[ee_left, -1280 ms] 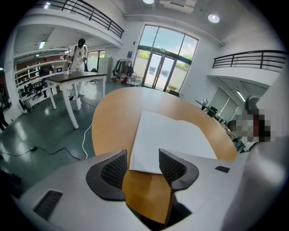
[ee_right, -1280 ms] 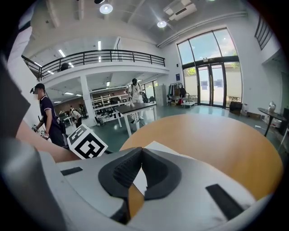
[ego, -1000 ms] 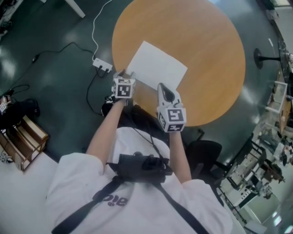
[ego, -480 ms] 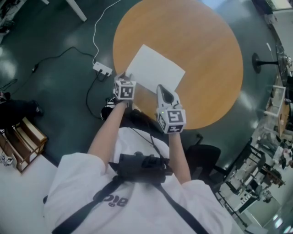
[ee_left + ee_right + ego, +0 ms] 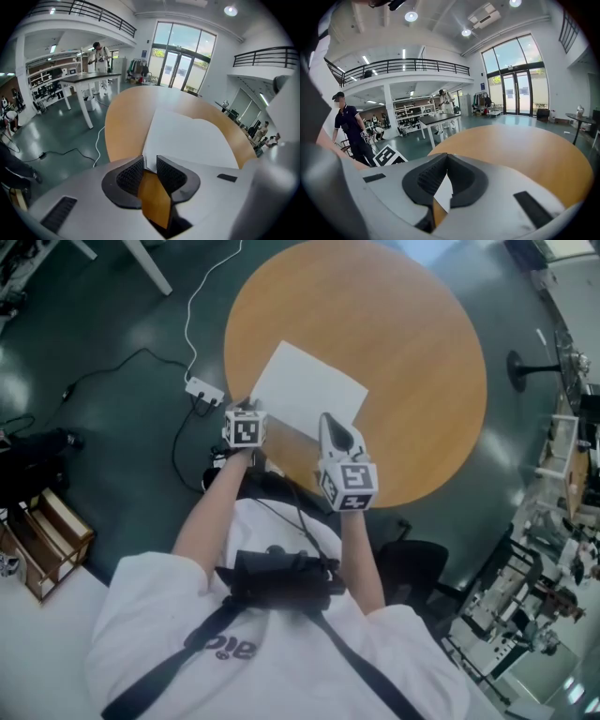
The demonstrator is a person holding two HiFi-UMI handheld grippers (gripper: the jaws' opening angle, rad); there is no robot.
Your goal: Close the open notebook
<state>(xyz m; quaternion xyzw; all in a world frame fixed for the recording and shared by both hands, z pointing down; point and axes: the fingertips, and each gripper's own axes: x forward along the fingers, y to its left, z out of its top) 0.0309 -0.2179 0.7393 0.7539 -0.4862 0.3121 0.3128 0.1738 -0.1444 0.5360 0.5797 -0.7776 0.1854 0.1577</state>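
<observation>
notebook (image 5: 307, 395) lies flat on round table (image 5: 412, 352), near corner between left gripper (image 5: 150, 161) jaws, just closing, not yet pinching; right gripper (image 5: 446, 157) jaws together, empty.

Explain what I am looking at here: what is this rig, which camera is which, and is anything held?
There is no robot. A person holds hand-held tongs in each hand. The head view comes from a camera on the person's head, looking down. The other two views come from cameras that ride on each tool and look along its tongs. On the round wooden table lies an open notebook, white pages up. The left tongs have just been closing around its near corner, but a gap shows, so nothing is gripped yet. The right tongs have their tips together at the near edge; whether they pinch a page, I cannot tell.
</observation>
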